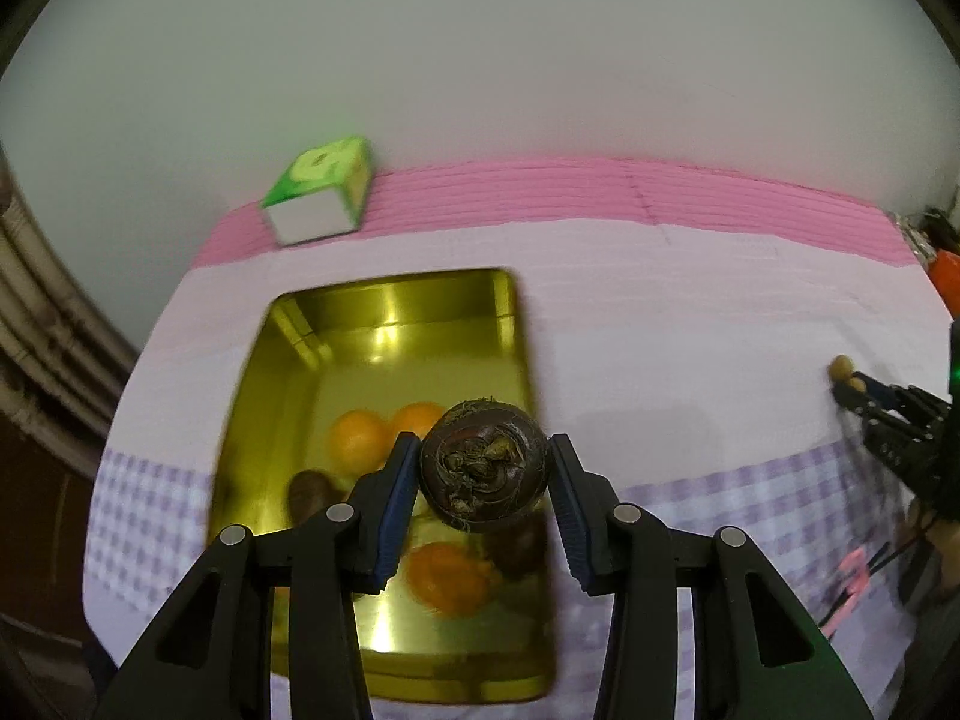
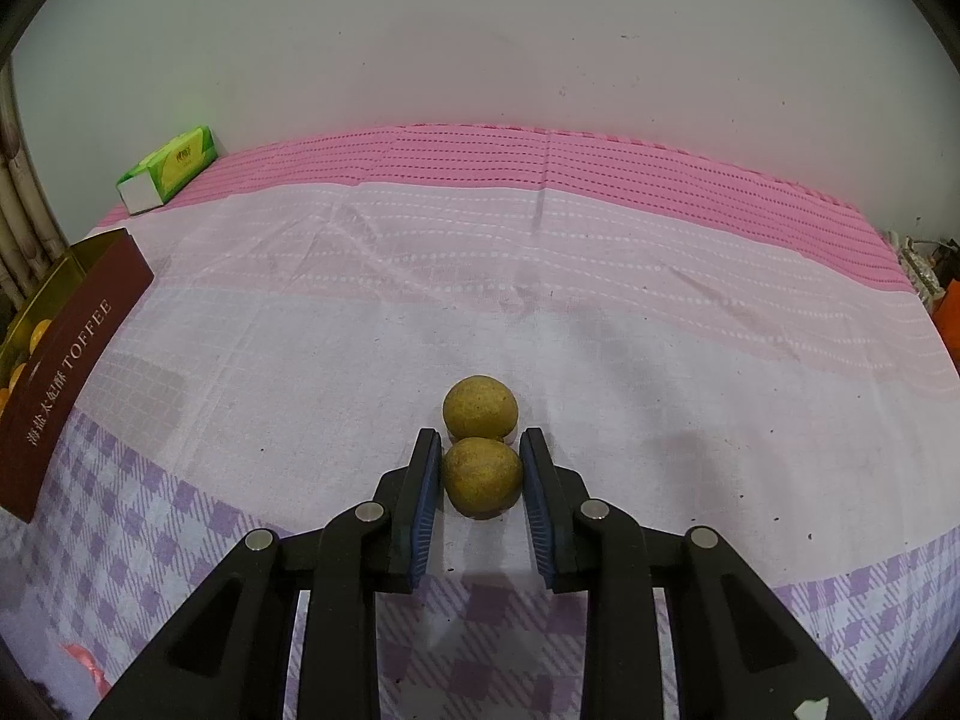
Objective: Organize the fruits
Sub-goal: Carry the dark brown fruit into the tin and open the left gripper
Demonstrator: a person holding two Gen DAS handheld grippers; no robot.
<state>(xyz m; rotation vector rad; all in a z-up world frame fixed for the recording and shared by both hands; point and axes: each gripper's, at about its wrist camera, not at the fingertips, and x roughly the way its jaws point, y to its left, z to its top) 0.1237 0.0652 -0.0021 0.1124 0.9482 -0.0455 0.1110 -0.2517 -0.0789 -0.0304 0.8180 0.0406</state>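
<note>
Pink-and-lilac checked cloth (image 2: 600, 312) covers table, pale wall behind. Left gripper (image 1: 483, 468) clamped on dark brown water chestnut (image 1: 483, 467), held above gold tin (image 1: 300, 360) near its right rim. Tin holds oranges (image 1: 359, 439) and other dark fruit, blurred. Right gripper (image 2: 482, 474) closed snug on near longan (image 2: 482, 477) resting on cloth; second longan (image 2: 480, 408) touches it just behind. Green tissue box (image 2: 171, 171) at far left edge.
</note>
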